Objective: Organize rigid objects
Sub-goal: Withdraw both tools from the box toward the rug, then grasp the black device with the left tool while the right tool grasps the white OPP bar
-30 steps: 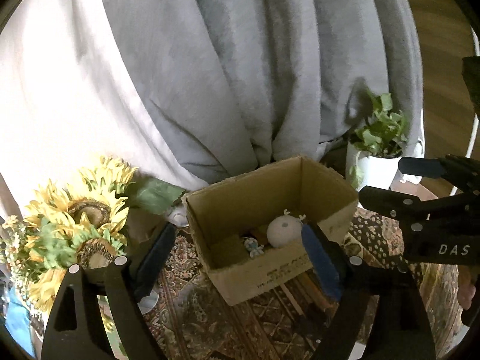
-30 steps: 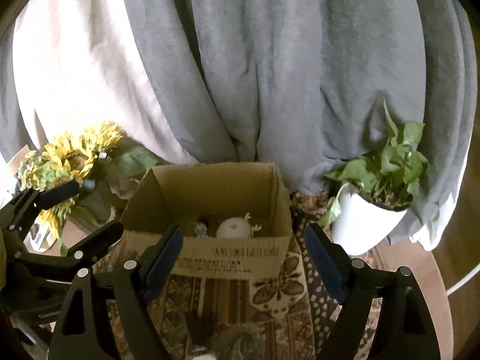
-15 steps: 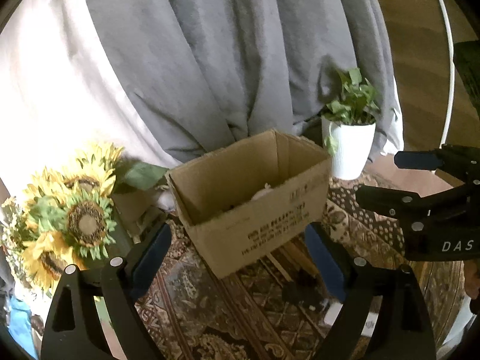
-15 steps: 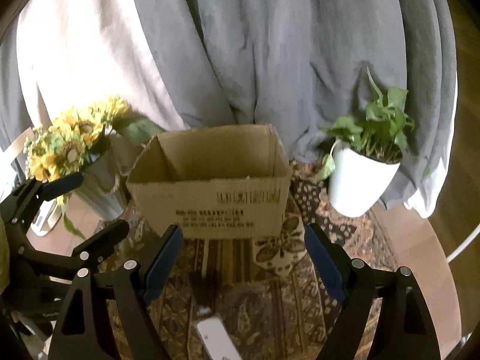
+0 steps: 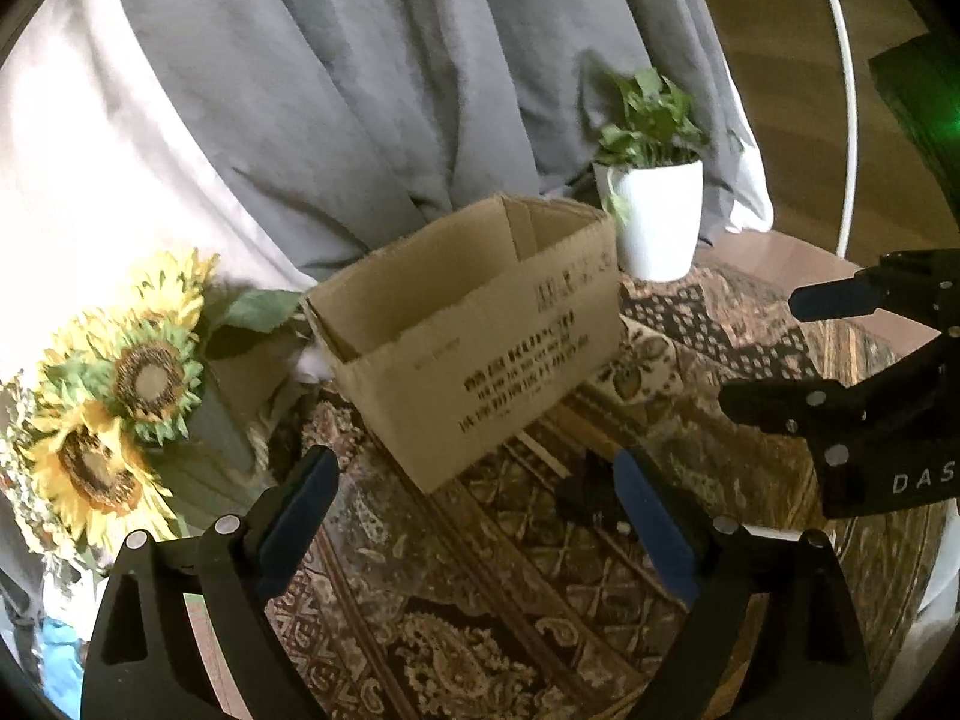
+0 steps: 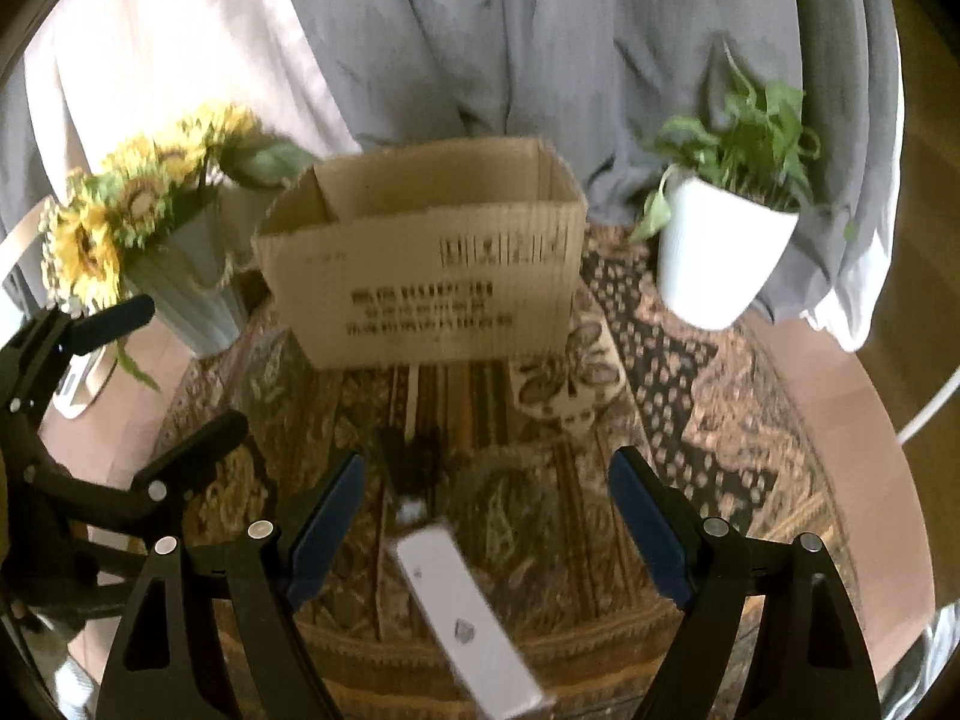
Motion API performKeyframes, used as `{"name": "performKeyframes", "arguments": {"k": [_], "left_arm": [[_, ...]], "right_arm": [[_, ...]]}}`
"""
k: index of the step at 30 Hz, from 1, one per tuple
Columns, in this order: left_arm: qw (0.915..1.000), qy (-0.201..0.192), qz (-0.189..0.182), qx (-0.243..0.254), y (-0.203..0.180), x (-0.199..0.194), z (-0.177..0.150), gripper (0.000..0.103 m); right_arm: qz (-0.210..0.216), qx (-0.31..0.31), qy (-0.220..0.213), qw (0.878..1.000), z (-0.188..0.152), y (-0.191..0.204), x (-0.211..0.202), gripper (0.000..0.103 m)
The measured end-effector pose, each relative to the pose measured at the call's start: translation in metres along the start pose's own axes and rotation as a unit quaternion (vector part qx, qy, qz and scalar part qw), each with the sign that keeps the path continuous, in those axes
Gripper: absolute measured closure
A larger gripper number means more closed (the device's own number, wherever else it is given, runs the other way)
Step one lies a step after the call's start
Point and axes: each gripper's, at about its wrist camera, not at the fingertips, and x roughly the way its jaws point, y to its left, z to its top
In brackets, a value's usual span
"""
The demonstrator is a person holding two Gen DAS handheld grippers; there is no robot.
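Observation:
An open cardboard box [image 5: 480, 336] [image 6: 420, 276] stands on a patterned rug, and its inside is hidden from this low angle. My left gripper [image 5: 477, 516] is open and empty, a short way in front of the box. My right gripper [image 6: 489, 534] is open and empty too, held back from the box. A white flat rectangular object [image 6: 468, 624] lies on the rug between the right fingers. A small black object [image 6: 414, 456] [image 5: 594, 492] lies on the rug in front of the box. Each gripper shows in the other's view: right gripper [image 5: 762, 354], left gripper [image 6: 195, 363].
A vase of sunflowers [image 5: 120, 384] [image 6: 180, 276] stands left of the box. A white pot with a green plant [image 5: 660, 222] [image 6: 720, 252] stands to its right. Grey and white cloth hangs behind. A white device [image 6: 78, 384] lies at the far left.
Both grippers have drawn back from the box and sunk lower. The things inside the box have dropped out of sight. The white flat object has come into the right wrist view.

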Motion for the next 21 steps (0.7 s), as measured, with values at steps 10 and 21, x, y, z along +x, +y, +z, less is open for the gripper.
{"name": "performKeyframes", "arguments": {"k": [10,21], "left_arm": [[0.9986,-0.010,-0.034,0.040,-0.011,0.008,-0.018,0.009],[0.9921,-0.004,-0.087,0.090,-0.020,0.038,-0.034,0.009]], "right_arm": [[-0.003,0.008,0.054,0.999,-0.036,0.005,0.015,0.019],[-0.009,0.004,0.098,0.995,-0.063,0.018,0.042,0.019]]}}
